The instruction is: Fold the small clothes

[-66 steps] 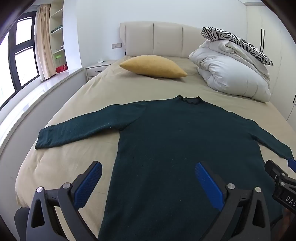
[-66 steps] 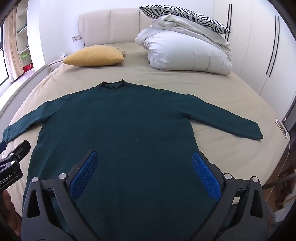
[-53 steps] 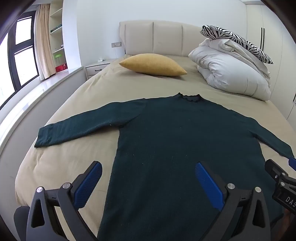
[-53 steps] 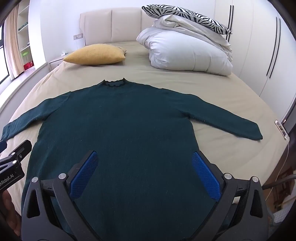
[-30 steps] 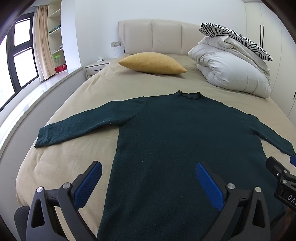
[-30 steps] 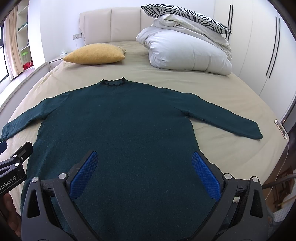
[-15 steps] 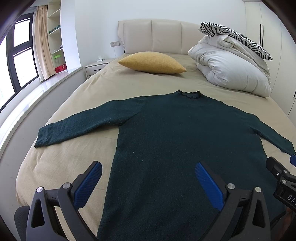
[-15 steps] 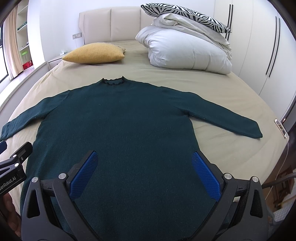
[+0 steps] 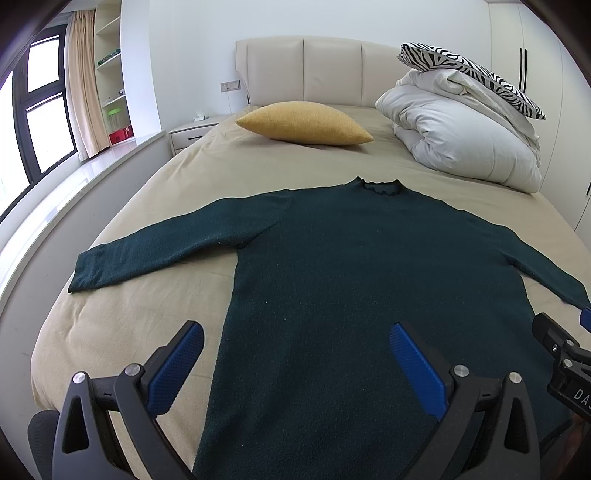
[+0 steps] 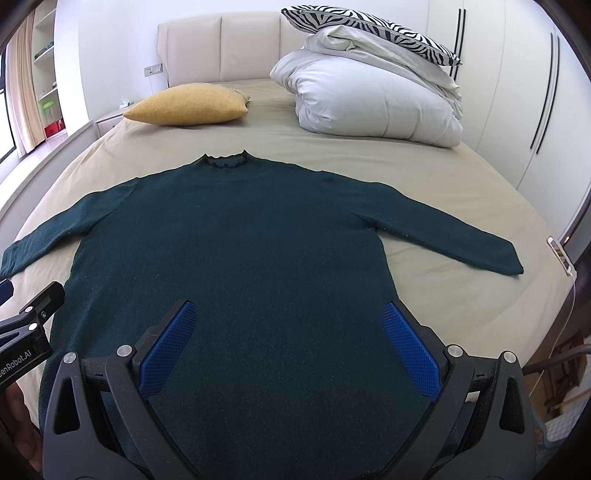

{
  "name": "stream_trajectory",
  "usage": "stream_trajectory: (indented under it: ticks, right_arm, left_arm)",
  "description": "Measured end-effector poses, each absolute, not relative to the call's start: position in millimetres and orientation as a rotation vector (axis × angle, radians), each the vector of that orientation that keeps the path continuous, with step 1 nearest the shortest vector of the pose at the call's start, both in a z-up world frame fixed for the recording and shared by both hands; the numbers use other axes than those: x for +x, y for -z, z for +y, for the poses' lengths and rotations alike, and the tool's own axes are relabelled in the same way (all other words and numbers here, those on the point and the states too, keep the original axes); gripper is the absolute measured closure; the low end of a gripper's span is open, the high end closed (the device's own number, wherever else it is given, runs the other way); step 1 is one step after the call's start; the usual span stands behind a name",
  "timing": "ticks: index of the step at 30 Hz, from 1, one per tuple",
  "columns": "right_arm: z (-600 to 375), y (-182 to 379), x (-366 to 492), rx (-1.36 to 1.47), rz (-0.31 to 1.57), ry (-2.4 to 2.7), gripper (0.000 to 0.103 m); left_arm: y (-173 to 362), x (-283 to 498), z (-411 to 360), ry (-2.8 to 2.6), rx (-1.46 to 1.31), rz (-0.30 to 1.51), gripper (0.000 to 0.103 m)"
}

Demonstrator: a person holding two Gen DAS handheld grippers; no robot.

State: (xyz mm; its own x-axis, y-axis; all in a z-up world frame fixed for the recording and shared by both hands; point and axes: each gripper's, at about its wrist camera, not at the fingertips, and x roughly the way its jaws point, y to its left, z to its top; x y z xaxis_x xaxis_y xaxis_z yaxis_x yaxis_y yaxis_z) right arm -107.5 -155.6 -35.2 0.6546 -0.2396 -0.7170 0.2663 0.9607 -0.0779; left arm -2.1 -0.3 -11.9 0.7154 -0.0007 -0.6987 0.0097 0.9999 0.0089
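A dark green long-sleeved sweater [image 9: 362,280] [image 10: 236,236] lies flat on the beige bed [image 9: 140,317], collar toward the headboard and both sleeves spread out sideways. My left gripper [image 9: 295,350] hovers open over the sweater's lower left side, its blue pads wide apart with nothing between them. My right gripper [image 10: 288,332] hangs open above the lower middle of the sweater, also holding nothing. The right gripper's body shows at the right edge of the left wrist view, and the left one at the left edge of the right wrist view. The hem is hidden below both views.
A yellow pillow [image 9: 306,123] lies near the headboard. A folded white duvet [image 10: 373,99] with a zebra-striped pillow [image 10: 369,27] on top sits at the back right. A nightstand [image 9: 192,133] and window ledge run along the left; wardrobes [image 10: 517,92] stand right. A phone [image 10: 559,254] lies at the bed's right edge.
Both views have drifted very slightly; the sweater lies as before and both grippers stay open.
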Motion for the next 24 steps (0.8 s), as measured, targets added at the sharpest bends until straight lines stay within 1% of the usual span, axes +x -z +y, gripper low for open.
stream_trajectory:
  ticks: [24]
  right_arm:
    - [-162.4,43.0,-105.4,0.032,0.828,0.287,0.0]
  left_arm:
    - [18.5,-4.6,-0.5,0.008,0.009,0.782,0.0]
